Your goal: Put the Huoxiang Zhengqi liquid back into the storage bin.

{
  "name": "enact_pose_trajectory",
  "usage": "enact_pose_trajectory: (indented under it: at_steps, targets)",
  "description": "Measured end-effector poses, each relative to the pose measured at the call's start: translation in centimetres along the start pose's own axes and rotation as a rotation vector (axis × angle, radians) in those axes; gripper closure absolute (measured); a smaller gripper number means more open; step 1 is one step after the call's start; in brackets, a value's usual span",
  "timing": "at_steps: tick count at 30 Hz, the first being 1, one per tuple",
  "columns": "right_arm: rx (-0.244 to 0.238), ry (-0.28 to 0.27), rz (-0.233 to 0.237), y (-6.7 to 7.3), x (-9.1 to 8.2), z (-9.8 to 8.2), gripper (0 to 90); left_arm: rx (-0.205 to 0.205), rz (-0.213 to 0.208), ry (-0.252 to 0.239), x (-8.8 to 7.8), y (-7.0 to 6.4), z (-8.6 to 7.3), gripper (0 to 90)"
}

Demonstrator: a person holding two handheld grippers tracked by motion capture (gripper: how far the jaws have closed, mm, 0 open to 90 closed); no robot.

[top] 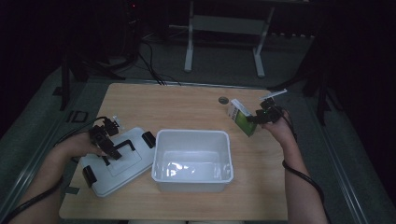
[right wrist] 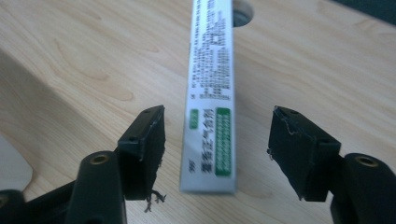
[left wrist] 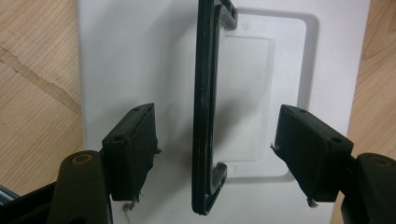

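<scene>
Closest to the person, the left gripper (top: 108, 143) hangs over a white lid (top: 122, 164) that lies flat on the table (top: 187, 105), to the left of an open white bin (top: 193, 160). Seen in the left gripper view, its jaws stand apart with the lid's black handle (left wrist: 205, 116) running upright between them; a gap of white lid shows on each side of the handle, so the pads (left wrist: 133, 149) do not press on it. The left gripper is open around the handle, touching nothing that can be seen. Black clips sit at the lid's ends, one just beyond the gripper (top: 148, 138) and one nearer the person (top: 89, 176).

Farther off, the right gripper (top: 261, 116) is out past the bin's far right corner, well apart from the left one. A narrow white and green box (top: 242, 116) stands tilted on the table right in front of it. In the right gripper view the box (right wrist: 212, 107) runs away from the camera between the two jaws, its printed side up, with bare wood showing between it and each pad (right wrist: 144, 149). The right gripper is therefore open, with the box between its jaws but not clamped.

Beyond the box, a round hole (top: 223, 100) is cut in the table near its far edge. Past the table, a pale metal frame (top: 224, 42) stands on the dark floor.
</scene>
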State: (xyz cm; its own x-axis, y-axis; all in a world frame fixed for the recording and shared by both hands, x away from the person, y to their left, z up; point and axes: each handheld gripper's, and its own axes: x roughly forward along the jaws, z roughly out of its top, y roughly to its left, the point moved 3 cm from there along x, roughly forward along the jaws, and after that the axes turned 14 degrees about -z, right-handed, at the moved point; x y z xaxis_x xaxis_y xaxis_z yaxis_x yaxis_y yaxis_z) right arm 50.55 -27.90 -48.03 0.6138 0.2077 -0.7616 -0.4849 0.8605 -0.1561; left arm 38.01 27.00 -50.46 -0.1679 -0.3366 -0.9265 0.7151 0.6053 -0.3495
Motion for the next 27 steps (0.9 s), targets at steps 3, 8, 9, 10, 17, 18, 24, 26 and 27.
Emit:
enact_pose_trajectory:
  at_steps: [3,8,9,10,17,18,24,26,27]
  targets:
    - [-0.012,0.033,0.013,0.3,0.9,0.4,36.3,0.002,-0.001,0.0,0.0,0.1,0.0,29.6]
    - [-0.05,0.089,-0.007,0.5,2.3,1.0,41.4,-0.001,0.0,0.004,0.0,0.2,0.0,29.6]
    - [-0.05,0.089,-0.007,0.5,2.3,1.0,41.4,-0.001,0.0,0.004,0.0,0.2,0.0,29.6]
    - [-0.063,0.119,-0.013,0.5,2.7,1.4,43.7,0.002,0.001,0.008,0.1,0.2,0.1,29.6]
    - [-0.096,0.219,-0.006,0.9,3.9,2.3,52.0,0.003,0.004,0.008,0.1,0.2,0.2,29.6]
    - [-0.098,0.23,-0.009,1.0,4.0,2.4,53.2,0.002,0.003,0.007,0.1,0.2,0.2,29.6]
    - [-0.115,0.315,-0.006,1.4,4.7,2.7,58.9,-0.004,0.006,0.015,0.2,0.4,0.0,29.5]
    - [-0.116,0.339,-0.006,1.5,4.8,2.7,58.8,-0.004,0.01,0.017,0.2,0.4,0.0,29.6]
    - [-0.116,0.348,-0.004,1.5,4.9,2.8,58.7,-0.004,0.009,0.016,0.2,0.4,0.0,29.6]
